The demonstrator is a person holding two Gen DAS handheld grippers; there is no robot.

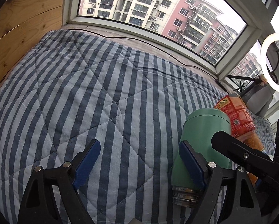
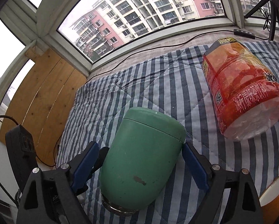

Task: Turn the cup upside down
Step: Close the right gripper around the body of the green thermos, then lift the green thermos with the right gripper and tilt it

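Green cup is seen upside down, flat base up, bare threaded metal mouth down toward the blue-and-white striped quilt; whether the mouth rests on the quilt cannot be told. Cup sits between the blue pads of the right gripper: jaws are spread to about cup width, right pad looks just beside or touching the cup wall, left pad shows a small gap. A firm grip cannot be confirmed.

In the left wrist view the same cup is found at lower right, partly hidden behind the left gripper's right finger. Left gripper is held wide open, nothing between its pads, only quilt seen through the gap. Its right pad overlaps the cup in the picture; contact cannot be told. A black finger of the right gripper is seen against the cup's far side.

An orange-red labelled plastic bottle lies on its side on the quilt, right of the cup and apart from it; in the left view it shows just behind the cup. A window with apartment blocks is seen beyond the quilt, a black cable runs along the sill, wood panels at the left, a ring light at the far right
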